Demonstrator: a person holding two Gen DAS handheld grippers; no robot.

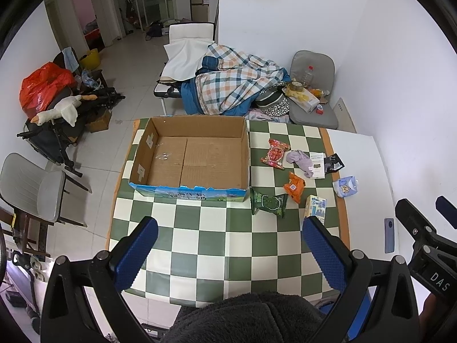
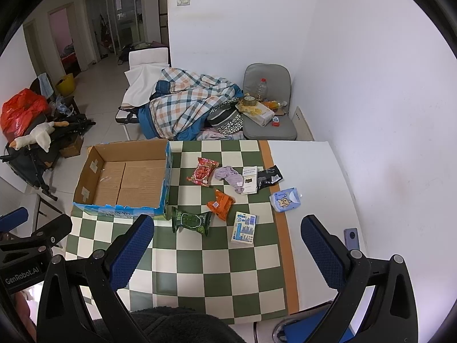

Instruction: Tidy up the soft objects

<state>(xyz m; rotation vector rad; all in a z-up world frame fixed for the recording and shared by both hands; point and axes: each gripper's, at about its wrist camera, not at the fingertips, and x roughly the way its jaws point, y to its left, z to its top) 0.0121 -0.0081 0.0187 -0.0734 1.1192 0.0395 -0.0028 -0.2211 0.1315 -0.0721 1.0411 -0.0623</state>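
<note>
Both claws are hanging above the near edge of the counter point(image 1: 200, 257), each with its blue fingers spread wide apart and gripping nothing. The left claw point(image 1: 228, 254) is pointing toward a cardboard box point(image 1: 200, 131) sitting open and bare inside on the checked cloth. The right claw point(image 2: 228, 254) is hovering nearer the scattered soft things, all lying to the right of the box. A green packet point(image 2: 191, 221) is resting just beside the box's near right corner, with an orange packet point(image 2: 221, 204) close behind it and a white and blue tissue pack point(image 2: 243, 227) to its right. Farther back, a red packet point(image 2: 202, 171) is touching a crumpled lilac cloth point(image 2: 231, 177), which is draping onto a white card point(image 2: 250, 180) next to a black pouch point(image 2: 269, 175). A pale blue wipes pack point(image 2: 285, 200) is lying apart on the orange border. A phone point(image 2: 352, 238) is lying near the right claw's finger.
</note>
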